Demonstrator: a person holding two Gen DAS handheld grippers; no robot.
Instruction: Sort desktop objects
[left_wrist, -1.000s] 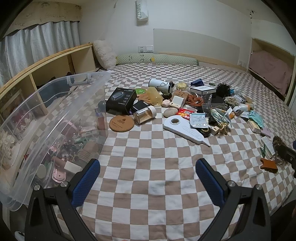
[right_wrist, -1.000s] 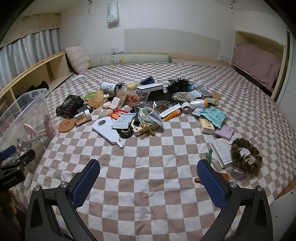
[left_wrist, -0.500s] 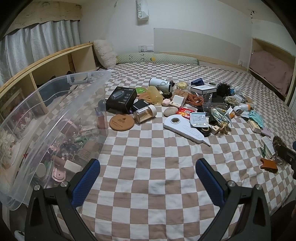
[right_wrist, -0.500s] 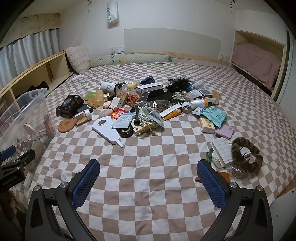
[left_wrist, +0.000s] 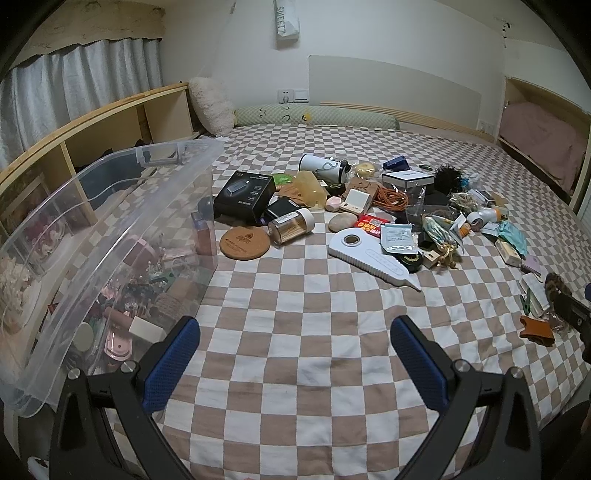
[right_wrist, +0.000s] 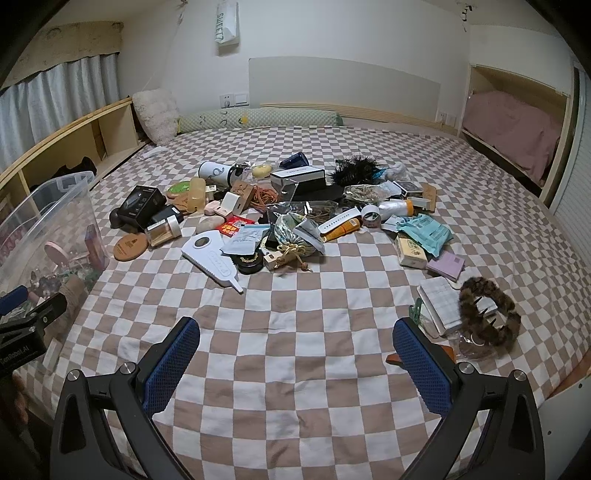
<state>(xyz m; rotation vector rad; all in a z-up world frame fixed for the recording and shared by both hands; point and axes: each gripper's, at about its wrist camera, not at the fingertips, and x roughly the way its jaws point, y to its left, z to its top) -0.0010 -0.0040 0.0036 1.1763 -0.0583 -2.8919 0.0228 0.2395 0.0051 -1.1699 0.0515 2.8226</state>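
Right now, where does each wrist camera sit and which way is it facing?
Left wrist: on the left gripper, low over the checkered bedspread, facing the headboard wall; its blue fingers spread open, clear storage bin close on the left.
Right wrist: on the right gripper, further right, same heading; open fingers near the brown furry scrunchie; the left gripper's body shows at the left edge.
Shared: the clutter pile, white comb-shaped tool, cork coaster, bin.

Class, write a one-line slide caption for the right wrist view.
Open right claw hovers over a checkered bedspread; clutter pile ahead, clear storage bin at left.
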